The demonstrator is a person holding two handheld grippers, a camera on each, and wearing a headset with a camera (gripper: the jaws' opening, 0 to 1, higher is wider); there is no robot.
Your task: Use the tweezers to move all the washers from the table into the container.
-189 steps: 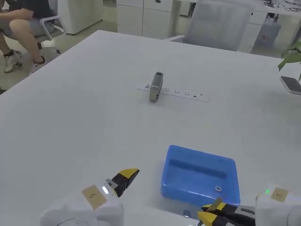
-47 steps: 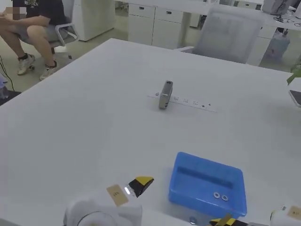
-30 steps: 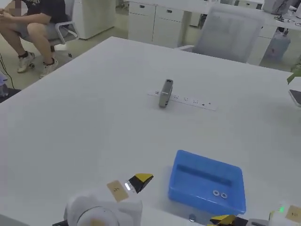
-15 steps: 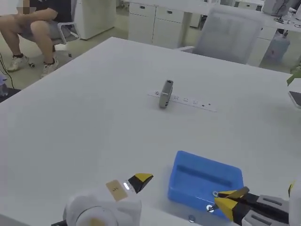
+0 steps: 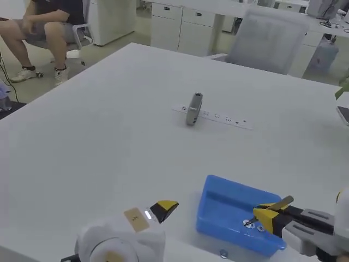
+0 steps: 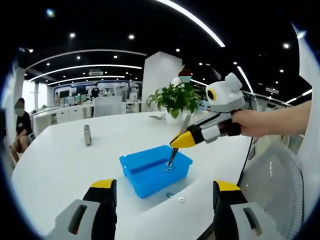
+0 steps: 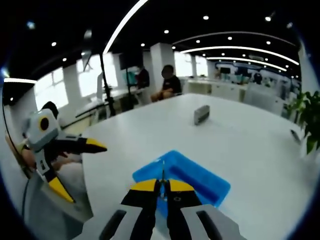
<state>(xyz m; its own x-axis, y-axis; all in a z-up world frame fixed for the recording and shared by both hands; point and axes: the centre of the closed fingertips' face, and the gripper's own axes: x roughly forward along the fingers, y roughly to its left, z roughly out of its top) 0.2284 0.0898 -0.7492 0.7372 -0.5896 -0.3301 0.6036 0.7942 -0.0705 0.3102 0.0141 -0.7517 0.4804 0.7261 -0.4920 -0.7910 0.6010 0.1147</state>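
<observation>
In the head view, the tweezers (image 5: 253, 219) are clamped in the right tool (image 5: 266, 214) at 4 o'clock, tip among washers (image 5: 260, 228) in the blue container (image 5: 229, 191). In the left gripper view, the left tool (image 6: 162, 185) is held open, and loose washers (image 6: 181, 200) are seen on the bench (image 6: 60, 165). In the right gripper view, the clamped tweezers are seen at 6 o'clock.

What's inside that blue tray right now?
At least two small washers lie on the floor of the blue tray, with the tweezers dipping in beside them. The right tongs cover part of the floor, so more could be hidden.
</observation>
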